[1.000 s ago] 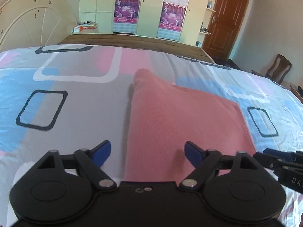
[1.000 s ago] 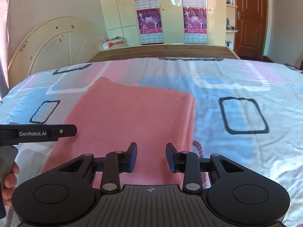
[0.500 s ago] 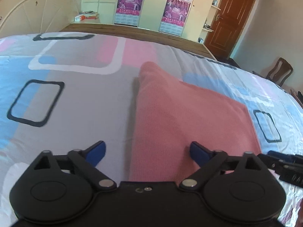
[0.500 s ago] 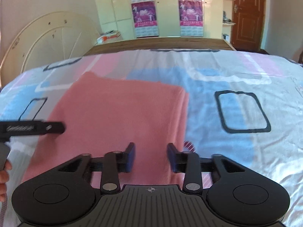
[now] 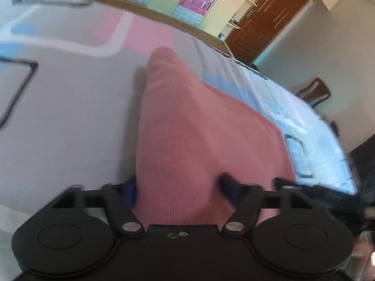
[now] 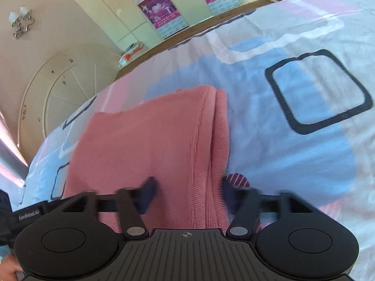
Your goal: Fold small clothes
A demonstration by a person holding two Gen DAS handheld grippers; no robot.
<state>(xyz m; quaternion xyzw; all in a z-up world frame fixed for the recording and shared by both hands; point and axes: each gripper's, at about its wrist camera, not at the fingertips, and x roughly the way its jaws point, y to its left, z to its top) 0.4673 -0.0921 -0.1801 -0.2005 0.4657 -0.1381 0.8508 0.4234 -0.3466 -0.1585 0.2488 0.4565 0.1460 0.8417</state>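
Observation:
A pink knit garment [image 5: 201,126], folded into a rectangle, lies flat on the patterned bed sheet [image 5: 65,107]. My left gripper [image 5: 179,187] is low over its near left corner. Its jaws are closing with the cloth between the blue pads; one pad is at the cloth's left edge, the other on top of the cloth. My right gripper [image 6: 188,187] straddles the layered right edge of the garment [image 6: 145,140]. Its jaws are closing too, with the ribbed hem between them. In each view the other gripper shows at the side, blurred.
The sheet [image 6: 293,154] has black-outlined squares and blue and pink patches. A white headboard [image 6: 63,86] stands at the far left. Wardrobe doors with posters [image 6: 161,11], a brown door [image 5: 264,21] and a chair [image 5: 316,91] lie beyond the bed. A hand [image 6: 9,269] shows at the lower left.
Both grippers dropped toward the garment's near edge and rolled, tilting the views. Both pairs of jaws have narrowed since half a second ago, and cloth now sits between each pair.

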